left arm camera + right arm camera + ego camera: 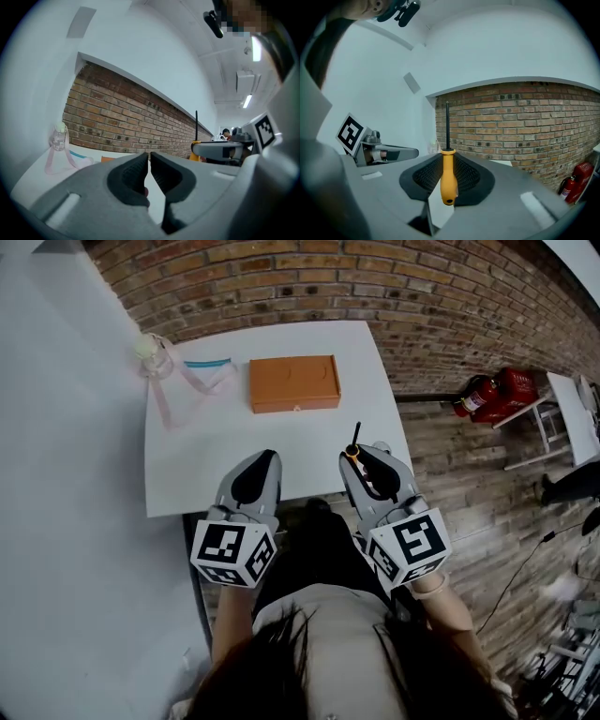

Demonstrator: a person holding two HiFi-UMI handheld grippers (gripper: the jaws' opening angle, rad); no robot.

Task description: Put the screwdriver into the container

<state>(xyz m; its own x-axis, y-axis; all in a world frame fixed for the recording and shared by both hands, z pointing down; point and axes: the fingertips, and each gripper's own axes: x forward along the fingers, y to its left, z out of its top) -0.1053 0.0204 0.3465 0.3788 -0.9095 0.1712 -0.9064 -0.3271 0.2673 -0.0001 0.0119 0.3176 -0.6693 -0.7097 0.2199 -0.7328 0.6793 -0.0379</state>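
Grips screwdriver (448, 178) upright by its handle in right hand-held gripper (366, 456), short of the container (294, 395) (lid (292, 373) looks shut) on the bench (216, 460); holds left hand-held gripper (149, 161) barely parted, empty, probably for that lid.

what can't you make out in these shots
- Screwdriver tip type: too thin to tell, right gripper view and head view.
- Orange container: only a sliver shows past the left gripper in its view.
- Container's inside: head view shows only its closed-looking top.
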